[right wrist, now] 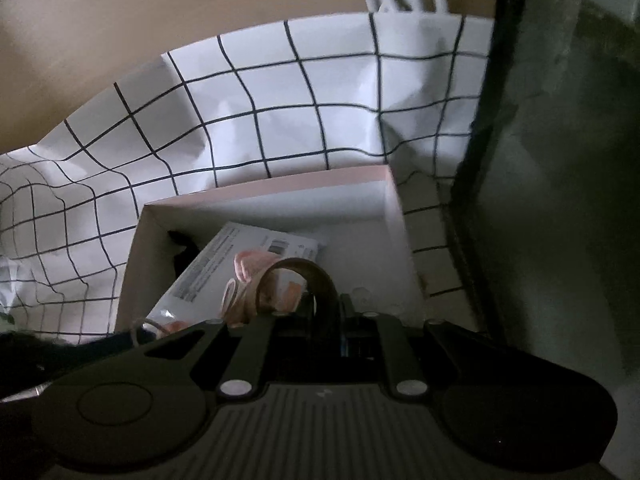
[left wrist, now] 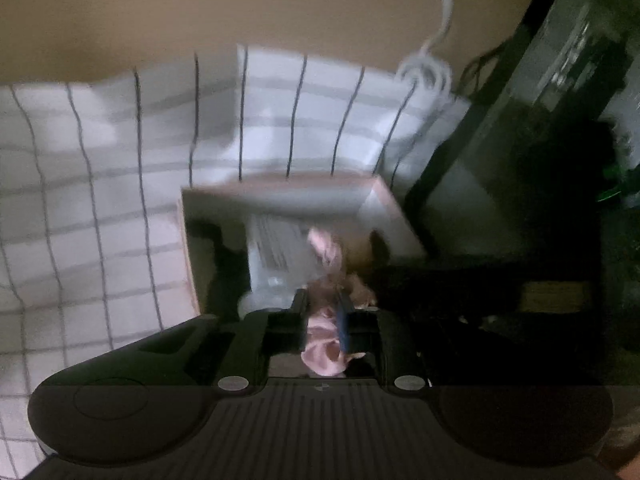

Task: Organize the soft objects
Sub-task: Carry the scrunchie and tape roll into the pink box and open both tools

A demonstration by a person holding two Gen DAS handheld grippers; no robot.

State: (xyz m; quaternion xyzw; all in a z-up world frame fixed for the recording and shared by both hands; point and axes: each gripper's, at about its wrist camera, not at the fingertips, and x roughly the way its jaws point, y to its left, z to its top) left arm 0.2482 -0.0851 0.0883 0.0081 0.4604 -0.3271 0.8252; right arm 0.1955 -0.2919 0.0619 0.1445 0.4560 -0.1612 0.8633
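Over on the left: left hand-held gripper (left wrist: 323, 312) pinching a pink scrunchie (left wrist: 322, 354), jaws pressed onto the bunched fabric, poised right above the open pink-rimmed box (left wrist: 394, 216). Blurred here, so hard to say whether the fabric already touches what lies below. Inside the box, a white printed packet (left wrist: 276, 248) lying flat, something dark tucked in the near-left corner. Behind it all, the gridded white bag (left wrist: 120, 160) with its looped handles. Moving right: right hand-held gripper (right wrist: 326, 312) clamped on a dark brown hair band (right wrist: 316, 280), its loop arching up over the same box (right wrist: 272, 188), with more pink scrunchies (right wrist: 250, 276) resting on the packet (right wrist: 240, 256) just beside it. Step in hand, by the look of it: dropping soft pieces into the box. Next move calls for lowering clear of the rim, then spreading the jaws so each piece lands inside, not snagged on a finger.
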